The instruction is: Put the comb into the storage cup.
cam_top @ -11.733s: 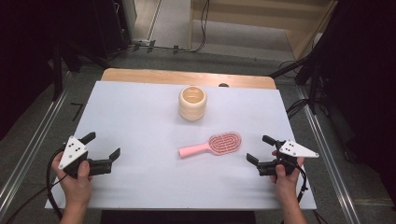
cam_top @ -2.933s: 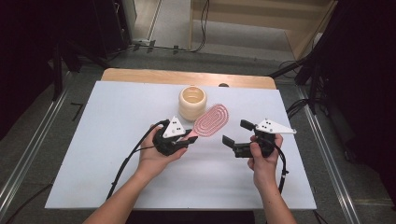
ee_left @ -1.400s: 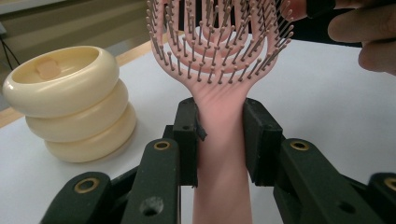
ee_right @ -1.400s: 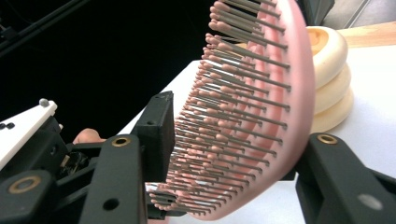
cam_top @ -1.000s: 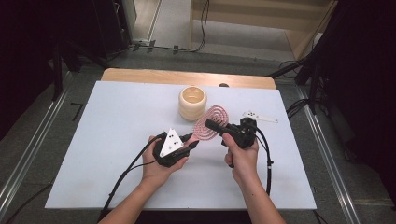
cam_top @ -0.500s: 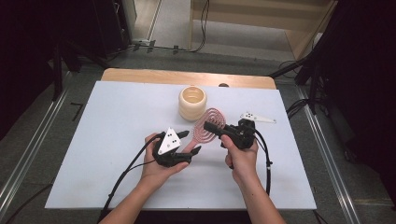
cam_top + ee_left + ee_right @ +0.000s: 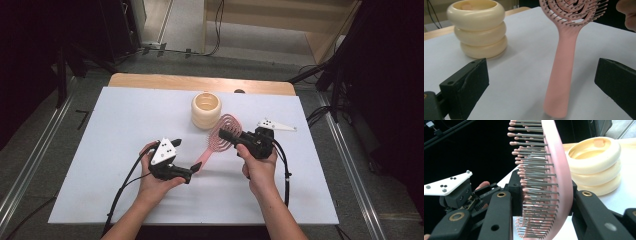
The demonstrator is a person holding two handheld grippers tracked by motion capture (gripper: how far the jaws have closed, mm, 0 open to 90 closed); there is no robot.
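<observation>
Right gripper (image 7: 231, 136): jaws clamped on the head of the brush (image 7: 218, 140), one pad on the bristle side, the other on the smooth back, as the right gripper view (image 7: 541, 202) shows close up. Left gripper (image 7: 192, 172): jaws spread wide, having just been opening; in the left gripper view (image 7: 541, 82) the brush handle (image 7: 560, 75) stands between the two pads and touches neither. Brush: pink, oval head with looped ribs and grey bristles with pink tips, slim straight handle. Position: near the middle of the table (image 7: 100, 130), between the two hands, just in front of the cup (image 7: 206, 110) and close beside it. Long axis: a diagonal in the high view, handle end low and toward the person's left, head raised, farther off and to the right. Tilt: the handle tip meets the white tabletop or hangs just above it, contact not clear; the head is lifted, held on edge with its bristles facing the left gripper's side. Cup: cream, three stacked rounded rings, open top, upright, at the far middle of the table, apart from both grippers. Left hand (image 7: 160, 175): wrapped round its gripper, low on the near side of the table. Right hand (image 7: 257, 165): wrapped round its gripper, right of the brush head.
</observation>
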